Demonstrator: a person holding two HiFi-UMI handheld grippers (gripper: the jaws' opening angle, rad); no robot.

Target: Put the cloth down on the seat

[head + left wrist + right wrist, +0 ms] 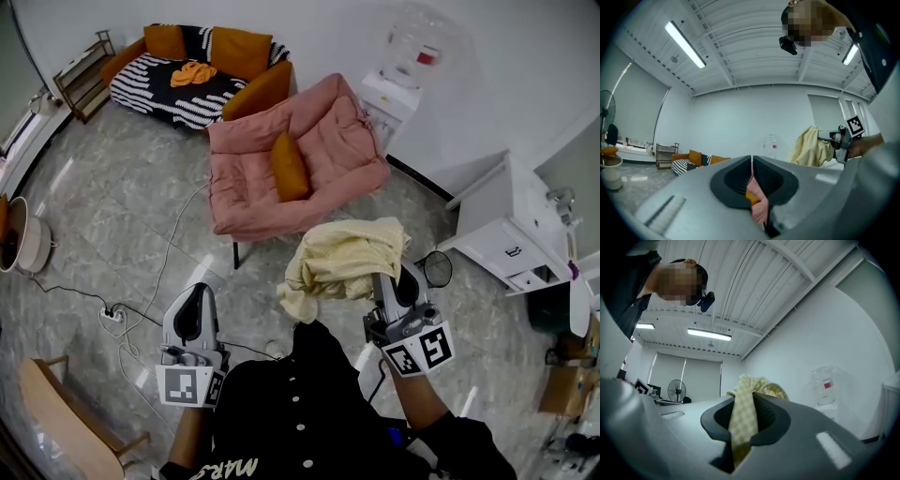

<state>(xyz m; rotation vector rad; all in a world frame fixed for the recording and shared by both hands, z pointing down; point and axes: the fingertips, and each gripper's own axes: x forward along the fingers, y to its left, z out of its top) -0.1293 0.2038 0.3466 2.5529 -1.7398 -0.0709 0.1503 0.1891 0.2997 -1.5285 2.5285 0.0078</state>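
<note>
The pale yellow checked cloth (342,258) hangs bunched in the air, just in front of the pink padded seat (328,141). An orange cushion (289,167) lies on that seat. My right gripper (387,274) is shut on the cloth; in the right gripper view the cloth (743,420) runs up between the closed jaws of the right gripper (745,399). My left gripper (198,292) is lower left, over the floor, shut and holding nothing. In the left gripper view, the left gripper (752,161) shows only a thin slit, and the cloth (813,147) hangs to its right.
A striped sofa (178,89) with orange cushions and an orange rag (192,73) stands behind the seat. A water dispenser (398,80) and a white cabinet (511,230) are to the right. A cable and power strip (112,317) lie on the floor, with a wooden chair (66,412) at the lower left.
</note>
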